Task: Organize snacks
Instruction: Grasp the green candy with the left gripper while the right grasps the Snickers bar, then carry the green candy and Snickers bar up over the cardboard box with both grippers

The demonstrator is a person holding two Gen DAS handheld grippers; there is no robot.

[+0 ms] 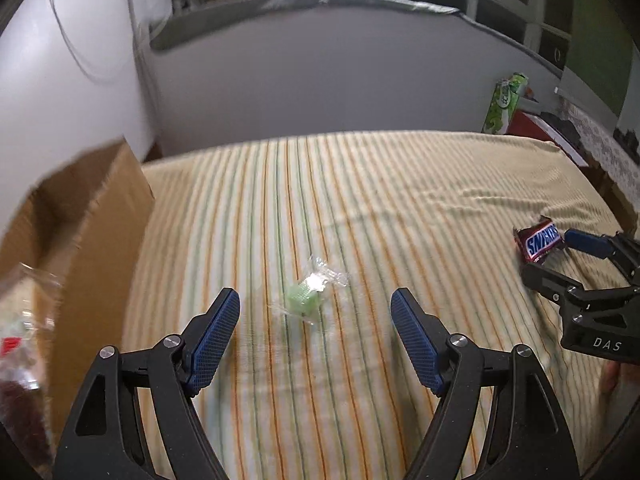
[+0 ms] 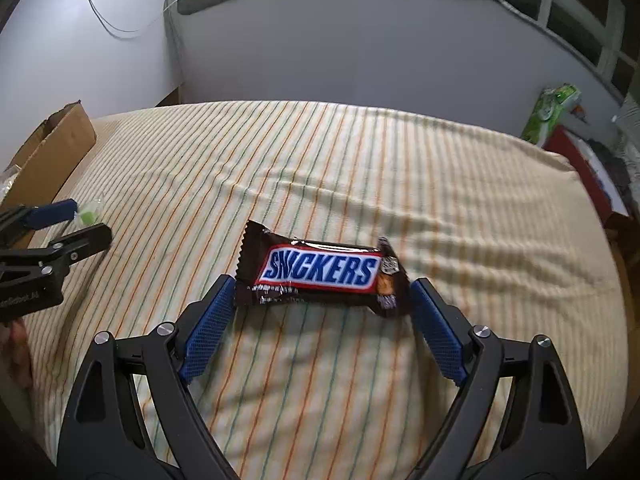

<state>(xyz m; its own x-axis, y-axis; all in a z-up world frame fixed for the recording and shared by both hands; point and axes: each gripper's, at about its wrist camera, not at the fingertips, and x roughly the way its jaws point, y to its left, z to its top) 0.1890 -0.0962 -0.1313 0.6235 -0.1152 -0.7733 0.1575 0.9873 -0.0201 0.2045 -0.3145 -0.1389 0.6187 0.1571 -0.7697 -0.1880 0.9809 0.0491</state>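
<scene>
A green candy in a clear wrapper lies on the striped bed cover between the tips of my open left gripper; the fingers do not touch it. It also shows in the right wrist view. A brown Snickers bar lies flat between the tips of my open right gripper, with the wrapper ends close to both pads. The bar and the right gripper also show at the right in the left wrist view. The left gripper shows at the left in the right wrist view.
A cardboard box stands at the left on the bed, with clear-wrapped snacks at its near side. A green packet stands at the far right beside red and dark items. A grey wall lies behind the bed.
</scene>
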